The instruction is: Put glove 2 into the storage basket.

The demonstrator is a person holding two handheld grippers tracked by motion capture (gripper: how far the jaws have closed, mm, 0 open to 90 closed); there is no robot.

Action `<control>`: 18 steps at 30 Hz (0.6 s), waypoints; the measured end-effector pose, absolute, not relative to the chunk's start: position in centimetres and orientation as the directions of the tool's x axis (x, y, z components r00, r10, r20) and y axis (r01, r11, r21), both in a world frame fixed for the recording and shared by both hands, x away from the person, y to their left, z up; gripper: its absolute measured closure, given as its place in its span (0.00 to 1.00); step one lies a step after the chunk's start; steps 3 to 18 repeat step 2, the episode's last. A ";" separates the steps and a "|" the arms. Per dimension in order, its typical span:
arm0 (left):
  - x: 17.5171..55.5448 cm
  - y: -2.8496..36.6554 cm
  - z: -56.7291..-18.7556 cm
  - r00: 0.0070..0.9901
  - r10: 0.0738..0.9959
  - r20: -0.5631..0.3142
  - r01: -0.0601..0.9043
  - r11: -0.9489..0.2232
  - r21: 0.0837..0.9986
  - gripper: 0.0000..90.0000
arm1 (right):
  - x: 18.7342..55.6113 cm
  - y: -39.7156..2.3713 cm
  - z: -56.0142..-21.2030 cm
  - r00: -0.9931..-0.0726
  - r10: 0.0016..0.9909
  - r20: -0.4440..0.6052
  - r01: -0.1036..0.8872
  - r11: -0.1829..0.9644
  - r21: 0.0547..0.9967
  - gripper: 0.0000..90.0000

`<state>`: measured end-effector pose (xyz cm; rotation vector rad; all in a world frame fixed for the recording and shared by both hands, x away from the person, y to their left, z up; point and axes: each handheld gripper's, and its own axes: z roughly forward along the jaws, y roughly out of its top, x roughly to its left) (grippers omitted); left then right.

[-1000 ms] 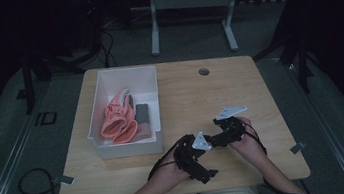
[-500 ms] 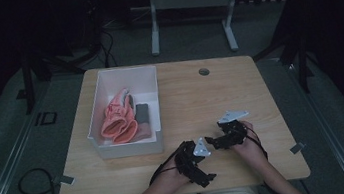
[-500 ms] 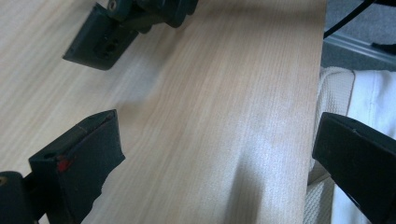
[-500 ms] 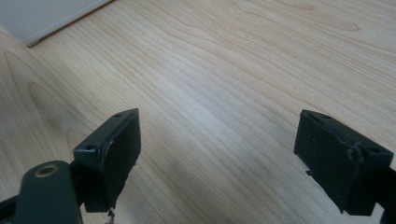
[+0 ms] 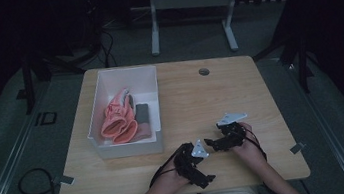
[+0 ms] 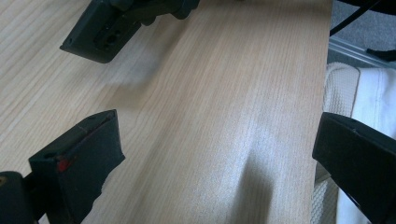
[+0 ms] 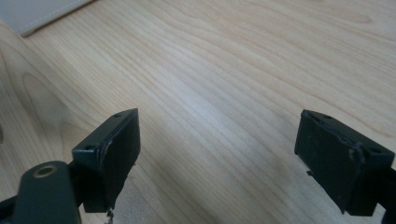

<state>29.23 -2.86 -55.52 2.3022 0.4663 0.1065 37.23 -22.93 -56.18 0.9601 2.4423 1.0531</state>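
Observation:
Both grippers hover low over the wooden table [image 5: 210,97] near its front edge, close to each other. My left gripper [image 5: 198,166] [image 6: 219,135] is open wide with bare wood between its jaws; a jaw of the other gripper [image 6: 100,30] shows at the top left of its view. To its right is my right gripper [image 5: 218,141] [image 7: 223,128], also open wide over bare wood and holding nothing. A white bin [image 5: 153,104] stands on the left half of the table with pink soft items [image 5: 117,119] and a dark grey item [image 5: 142,113] inside.
A corner of the white bin [image 7: 37,11] shows at the top left of the right gripper view. The table's front edge and the person's pale clothing [image 6: 364,93] lie at the right of the left gripper view. A round grommet [image 5: 204,71] sits near the far edge.
Both hands have drawn slightly back toward the front edge of the table. The jaws stay open and hold nothing.

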 end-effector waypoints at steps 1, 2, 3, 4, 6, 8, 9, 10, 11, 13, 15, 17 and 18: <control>29.2 -2.9 -55.5 0.929 0.364 -0.067 0.300 -0.634 0.713 0.01 | 37.2 -22.9 -56.2 -0.727 0.687 -0.021 0.456 0.505 0.732 0.16; 29.2 -2.9 -55.5 0.929 0.364 -0.067 0.300 -0.634 0.713 0.01 | 37.2 -22.9 -56.2 -0.727 0.687 -0.021 0.456 0.505 0.732 0.16; 29.2 -2.9 -55.5 0.929 0.364 -0.067 0.300 -0.634 0.713 0.01 | 37.2 -22.9 -56.2 -0.727 0.687 -0.021 0.456 0.505 0.732 0.16; 29.2 -2.9 -55.5 0.929 0.364 -0.067 0.300 -0.634 0.713 0.01 | 37.2 -22.9 -56.2 -0.727 0.687 -0.021 0.456 0.505 0.732 0.16; 29.2 -2.9 -55.5 0.929 0.364 -0.067 0.300 -0.634 0.713 0.01 | 37.2 -22.9 -56.2 -0.727 0.687 -0.021 0.456 0.505 0.732 0.16; 29.2 -2.9 -55.5 0.929 0.364 -0.067 0.300 -0.634 0.713 0.01 | 37.2 -22.9 -56.2 -0.727 0.687 -0.021 0.456 0.505 0.732 0.16; 29.2 -2.9 -55.5 0.929 0.364 -0.067 0.300 -0.634 0.713 0.01 | 37.2 -22.9 -56.2 -0.727 0.687 -0.021 0.456 0.505 0.732 0.16; 29.2 -2.9 -55.5 0.929 0.364 -0.067 0.300 -0.634 0.713 0.01 | 37.2 -22.9 -56.2 -0.727 0.687 -0.021 0.456 0.505 0.732 0.16; 29.2 -2.9 -55.5 0.929 0.364 -0.067 0.300 -0.634 0.713 0.01 | 37.2 -22.9 -56.2 -0.727 0.687 -0.021 0.456 0.505 0.732 0.16; 29.2 -2.9 -55.5 0.929 0.364 -0.067 0.300 -0.634 0.713 0.01 | 37.2 -22.9 -56.2 -0.727 0.687 -0.021 0.456 0.505 0.732 0.16; 29.2 -2.9 -55.5 0.929 0.364 -0.067 0.300 -0.634 0.713 0.01 | 37.2 -22.9 -56.2 -0.727 0.687 -0.021 0.456 0.505 0.732 0.16; 29.2 -2.9 -55.5 0.929 0.364 -0.067 0.300 -0.634 0.713 0.01 | 37.2 -22.9 -56.2 -0.727 0.687 -0.021 0.456 0.505 0.732 0.16; 29.2 -2.9 -55.5 0.929 0.364 -0.067 0.300 -0.634 0.713 0.01 | 37.2 -22.9 -56.2 -0.727 0.687 -0.021 0.456 0.505 0.732 0.16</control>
